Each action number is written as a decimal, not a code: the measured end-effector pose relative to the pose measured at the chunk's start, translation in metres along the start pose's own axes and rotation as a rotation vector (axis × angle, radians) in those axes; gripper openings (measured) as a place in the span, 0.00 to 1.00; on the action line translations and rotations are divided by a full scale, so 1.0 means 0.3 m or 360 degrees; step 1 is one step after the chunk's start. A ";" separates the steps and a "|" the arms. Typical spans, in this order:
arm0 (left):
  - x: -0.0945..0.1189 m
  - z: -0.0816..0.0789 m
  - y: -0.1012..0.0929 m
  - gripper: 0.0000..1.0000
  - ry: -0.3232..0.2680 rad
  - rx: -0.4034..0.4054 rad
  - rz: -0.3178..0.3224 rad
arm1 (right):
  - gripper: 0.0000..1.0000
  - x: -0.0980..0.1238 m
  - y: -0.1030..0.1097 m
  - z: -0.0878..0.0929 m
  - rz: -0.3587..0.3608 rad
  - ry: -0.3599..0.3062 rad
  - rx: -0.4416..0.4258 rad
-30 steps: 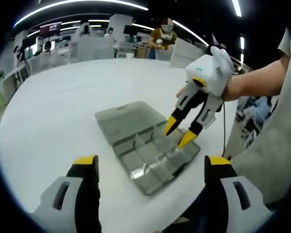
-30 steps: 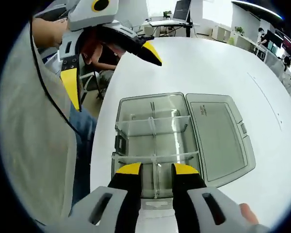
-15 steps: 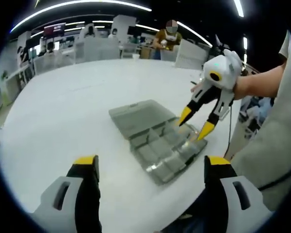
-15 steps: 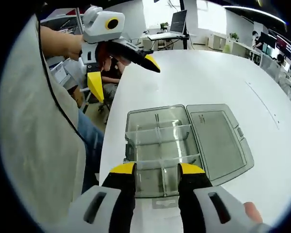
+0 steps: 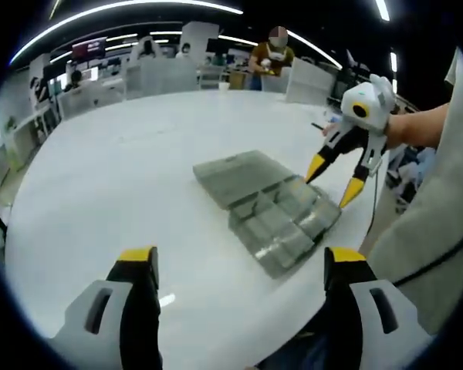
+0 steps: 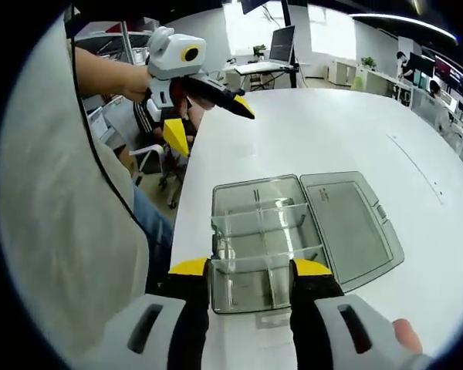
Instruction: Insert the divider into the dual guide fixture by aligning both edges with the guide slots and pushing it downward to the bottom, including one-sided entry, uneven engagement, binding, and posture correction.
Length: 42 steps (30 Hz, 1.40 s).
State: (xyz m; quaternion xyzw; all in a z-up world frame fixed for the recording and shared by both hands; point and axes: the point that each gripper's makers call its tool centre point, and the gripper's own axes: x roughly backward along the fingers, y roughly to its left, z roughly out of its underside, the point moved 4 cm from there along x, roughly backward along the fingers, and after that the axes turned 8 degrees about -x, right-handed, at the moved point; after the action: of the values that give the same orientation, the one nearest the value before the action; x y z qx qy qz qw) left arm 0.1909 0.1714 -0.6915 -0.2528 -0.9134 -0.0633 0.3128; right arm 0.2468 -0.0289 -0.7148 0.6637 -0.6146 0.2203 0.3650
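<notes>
I see the clear compartment box [image 6: 282, 235] lying open on the white worktop [image 5: 123, 177], lid flat beside the tray, clear dividers standing in its slots. My right gripper [image 6: 251, 268] hangs above its near edge, jaws spread and empty. My left gripper [image 5: 239, 258] is wide apart too, holding nothing.

Left gripper [image 5: 241, 267]: grey-white body, black jaws, yellow tips. Right gripper [image 6: 251, 267]: same build. Person: light grey short-sleeved shirt [image 6: 54, 223], blue jeans [image 6: 156, 231].
</notes>
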 end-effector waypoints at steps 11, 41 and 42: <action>0.027 0.047 0.045 0.86 0.0047 -0.0034 -0.0017 | 0.43 0.024 0.023 -0.040 0.0000 -0.0085 -0.0008; 0.049 0.140 0.181 0.78 0.0183 -0.0184 -0.0017 | 0.48 0.052 0.023 -0.073 0.0006 -0.0165 -0.0038; 0.048 0.144 0.186 0.78 0.0193 -0.0194 -0.0014 | 0.48 0.052 0.023 -0.075 0.0007 -0.0166 -0.0038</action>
State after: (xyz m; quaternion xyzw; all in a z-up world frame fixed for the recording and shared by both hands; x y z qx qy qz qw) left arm 0.1856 0.2375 -0.7196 -0.2631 -0.8882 -0.1353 0.3514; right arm 0.2460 -0.0220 -0.6875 0.6685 -0.6368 0.1789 0.3399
